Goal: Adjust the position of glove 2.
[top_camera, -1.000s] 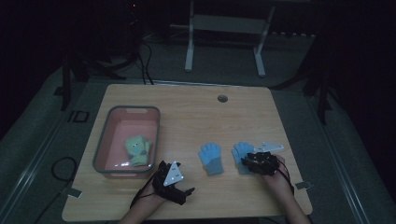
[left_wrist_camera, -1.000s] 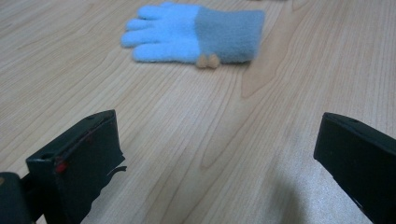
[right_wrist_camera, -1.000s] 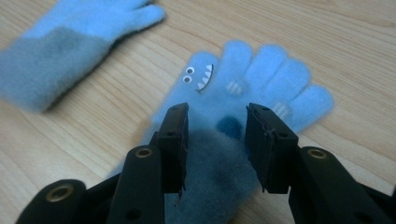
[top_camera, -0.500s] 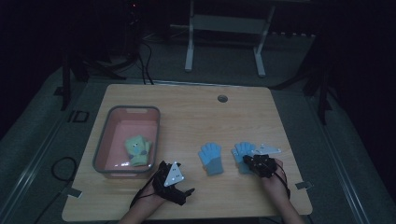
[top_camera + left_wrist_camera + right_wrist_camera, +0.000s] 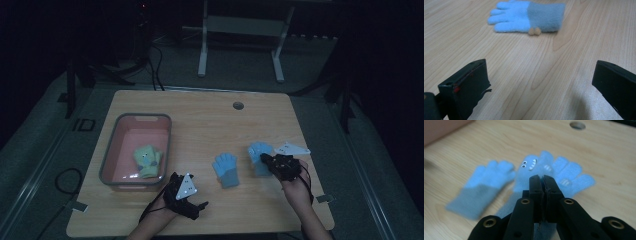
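Two light-blue gloves lie right of the table's middle. The one with a toothy face (image 5: 564, 173) is pinched in my right gripper (image 5: 543, 180), whose jaws are shut on its fabric and hold it slightly raised. In the high view this glove (image 5: 257, 152) hangs at the right gripper (image 5: 270, 161). The plain blue glove (image 5: 226, 170) with a grey cuff lies flat to its left. My left gripper (image 5: 199, 204) rests near the front edge. Its jaws stand wide open over bare wood (image 5: 541, 77), with the plain glove (image 5: 529, 16) well ahead of them.
A pink bin (image 5: 112, 150) at the table's left holds a green glove (image 5: 147, 161). A round hole (image 5: 238, 105) sits near the table's far edge. White frame legs (image 5: 202, 50) stand on the floor behind the table.
My right gripper closed on the faced glove and rose a little with it. The left gripper stayed where it was.
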Demonstrator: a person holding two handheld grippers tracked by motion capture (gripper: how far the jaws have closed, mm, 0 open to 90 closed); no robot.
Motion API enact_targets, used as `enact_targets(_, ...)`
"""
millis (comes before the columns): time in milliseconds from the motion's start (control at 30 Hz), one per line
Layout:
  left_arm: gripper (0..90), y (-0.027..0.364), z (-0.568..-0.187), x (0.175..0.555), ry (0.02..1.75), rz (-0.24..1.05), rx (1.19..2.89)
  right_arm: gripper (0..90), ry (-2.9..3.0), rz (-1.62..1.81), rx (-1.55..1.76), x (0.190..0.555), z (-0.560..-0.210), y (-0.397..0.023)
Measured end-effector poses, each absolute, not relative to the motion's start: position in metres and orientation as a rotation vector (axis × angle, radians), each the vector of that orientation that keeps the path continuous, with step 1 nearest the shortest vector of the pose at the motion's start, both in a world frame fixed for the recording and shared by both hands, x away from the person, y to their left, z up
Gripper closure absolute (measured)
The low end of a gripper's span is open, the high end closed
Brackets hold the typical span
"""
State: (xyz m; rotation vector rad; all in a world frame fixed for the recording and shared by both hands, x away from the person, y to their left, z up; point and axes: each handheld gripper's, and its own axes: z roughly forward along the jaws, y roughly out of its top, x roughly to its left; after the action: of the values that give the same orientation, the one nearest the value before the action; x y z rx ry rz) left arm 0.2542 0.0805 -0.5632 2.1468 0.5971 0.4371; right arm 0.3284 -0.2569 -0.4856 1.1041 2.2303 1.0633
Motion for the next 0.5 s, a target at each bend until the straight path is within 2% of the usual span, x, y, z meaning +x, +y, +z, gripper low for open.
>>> enact_targets(167, 1.0, 0.080, -0.563, 0.254, 0.597, 0.437, 2.147, 86.6, 2.236, 1.111, 1.064, 0.328, -0.473, -0.238)
enact_targets(500, 1.0, 0.080, -0.563, 0.254, 0.593, 0.438, 2.147, 86.6, 2.309, 1.174, 0.982, 0.328, -0.474, -0.195)
